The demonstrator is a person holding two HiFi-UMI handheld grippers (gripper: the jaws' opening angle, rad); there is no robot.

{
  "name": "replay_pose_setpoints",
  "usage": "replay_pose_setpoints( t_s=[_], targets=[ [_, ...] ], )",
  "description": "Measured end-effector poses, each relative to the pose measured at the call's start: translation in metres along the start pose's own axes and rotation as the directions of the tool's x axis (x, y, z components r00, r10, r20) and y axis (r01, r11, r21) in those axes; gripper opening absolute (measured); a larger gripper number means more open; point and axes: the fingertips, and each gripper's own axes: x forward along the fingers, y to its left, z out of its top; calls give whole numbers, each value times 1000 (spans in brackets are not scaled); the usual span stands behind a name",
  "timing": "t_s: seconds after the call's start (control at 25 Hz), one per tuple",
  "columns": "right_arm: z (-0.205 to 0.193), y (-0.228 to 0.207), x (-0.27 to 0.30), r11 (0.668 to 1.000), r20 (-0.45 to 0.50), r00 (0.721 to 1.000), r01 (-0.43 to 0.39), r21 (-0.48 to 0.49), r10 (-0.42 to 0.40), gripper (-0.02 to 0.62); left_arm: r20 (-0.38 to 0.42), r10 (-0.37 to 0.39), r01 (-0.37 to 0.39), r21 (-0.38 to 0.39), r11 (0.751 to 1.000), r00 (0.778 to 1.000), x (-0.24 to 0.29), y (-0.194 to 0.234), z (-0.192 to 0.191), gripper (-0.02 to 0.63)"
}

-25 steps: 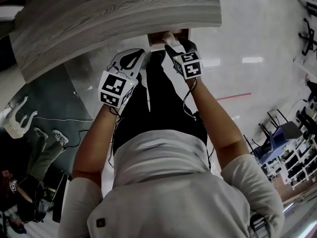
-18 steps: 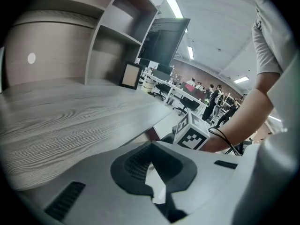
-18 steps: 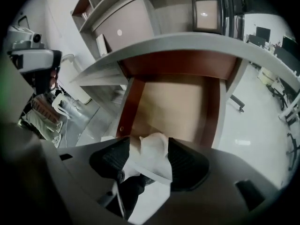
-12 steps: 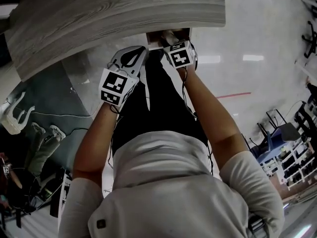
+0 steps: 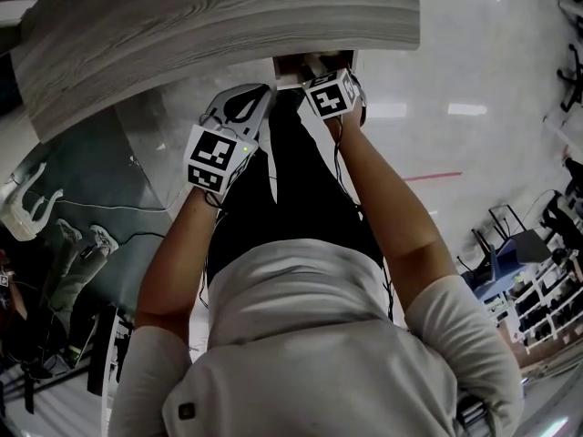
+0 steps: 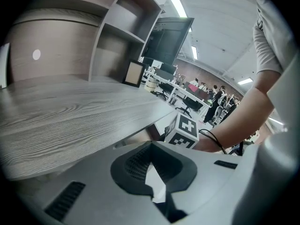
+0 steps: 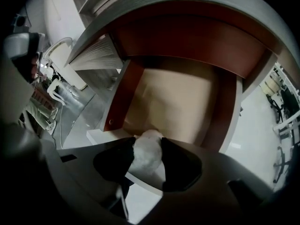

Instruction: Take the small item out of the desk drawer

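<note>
The desk drawer (image 5: pixel 290 66) stands pulled open under the grey wood desk top (image 5: pixel 219 25); its tan floor (image 7: pixel 173 102) has red-brown side walls. At the drawer's front edge a small white fluffy ball (image 7: pixel 146 157) sits between the dark pads of my right gripper (image 7: pixel 147 161). Its jaws have just been closing, and both pads now touch the ball. In the head view this gripper (image 5: pixel 317 69) points steeply down into the drawer. My left gripper (image 5: pixel 258 95) hangs just left of the drawer below the desk edge, fingertips together (image 6: pixel 151 146), holding nothing.
The desk top (image 6: pixel 70 121) carries shelves and a dark monitor (image 6: pixel 166 41) at its back. Office chairs and racks (image 5: pixel 510 253) stand at the right on the glossy floor. A white chair base (image 5: pixel 27 208) lies at the left. The person's legs are close below the drawer.
My right gripper has dipped down into the drawer's front and tilted steeper, its marker cube now at the drawer's edge. The left gripper has hardly shifted.
</note>
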Motion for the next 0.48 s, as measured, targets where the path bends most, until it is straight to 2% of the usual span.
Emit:
replay_pose_setpoints(
  t_s=[0.28,0.48],
  targets=[
    [16,19,-21,1000,71,997,-5,-3,6,179,19,7,-8,14,1000,1000,-24,2,5,11],
    [29,35,-59,1000,142,990,1,-6,0,179,36,10,-12,40,999,999,-54,-9,13,11]
  ],
)
